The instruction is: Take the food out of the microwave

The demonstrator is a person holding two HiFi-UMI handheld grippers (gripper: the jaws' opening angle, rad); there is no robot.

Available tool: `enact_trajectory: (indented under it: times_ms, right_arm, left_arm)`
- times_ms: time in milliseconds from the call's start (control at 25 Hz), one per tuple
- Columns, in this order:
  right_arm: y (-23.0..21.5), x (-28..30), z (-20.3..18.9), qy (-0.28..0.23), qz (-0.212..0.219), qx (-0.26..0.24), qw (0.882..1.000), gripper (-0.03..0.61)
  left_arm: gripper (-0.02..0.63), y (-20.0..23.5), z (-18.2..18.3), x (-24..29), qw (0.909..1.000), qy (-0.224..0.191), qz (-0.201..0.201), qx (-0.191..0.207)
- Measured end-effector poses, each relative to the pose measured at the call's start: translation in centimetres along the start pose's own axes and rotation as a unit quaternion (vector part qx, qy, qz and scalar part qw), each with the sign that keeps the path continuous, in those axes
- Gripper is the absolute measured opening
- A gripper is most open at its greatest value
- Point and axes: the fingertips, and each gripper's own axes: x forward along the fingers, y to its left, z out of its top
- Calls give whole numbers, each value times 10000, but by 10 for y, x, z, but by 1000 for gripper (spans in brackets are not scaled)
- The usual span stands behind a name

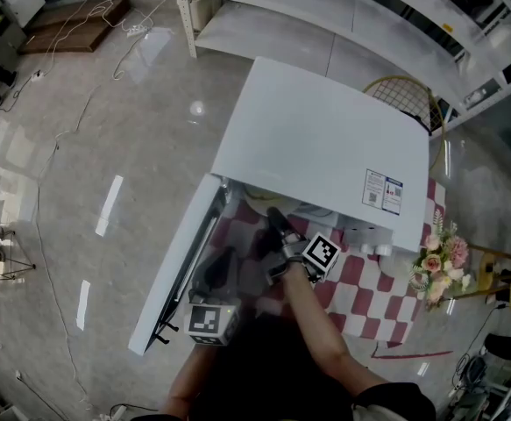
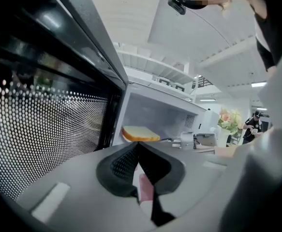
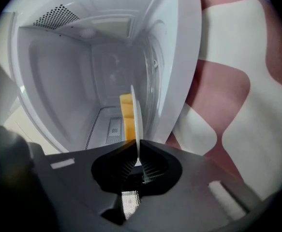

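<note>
A white microwave [image 1: 325, 139] stands on a table with its door [image 1: 178, 261] swung open to the left. Inside it, a slice of yellow bread [image 2: 140, 133] lies on a thin white plate [image 3: 137, 120]. My right gripper [image 3: 138, 161] reaches into the cavity and is shut on the near rim of that plate, which shows edge-on with the bread [image 3: 126, 115] against it. In the head view the right gripper [image 1: 277, 222] is at the microwave's mouth. My left gripper [image 2: 138, 145] is shut with nothing in it, just outside beside the mesh door [image 2: 44, 129].
A red-and-white checked cloth [image 1: 369, 296] covers the table under the microwave. A bunch of pink flowers [image 1: 439, 266] stands at the right. White shelving [image 1: 325, 16] runs behind, and cables lie on the shiny floor [image 1: 88, 24] to the left.
</note>
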Motion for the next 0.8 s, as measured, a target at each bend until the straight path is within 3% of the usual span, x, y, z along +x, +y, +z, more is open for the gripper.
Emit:
enact_trajectory:
  times_ms: [800]
  right_arm:
    - [4, -25, 8, -44, 55, -44, 10000, 15]
  left_arm:
    - [9, -13, -4, -3, 9999, -106, -1, 17]
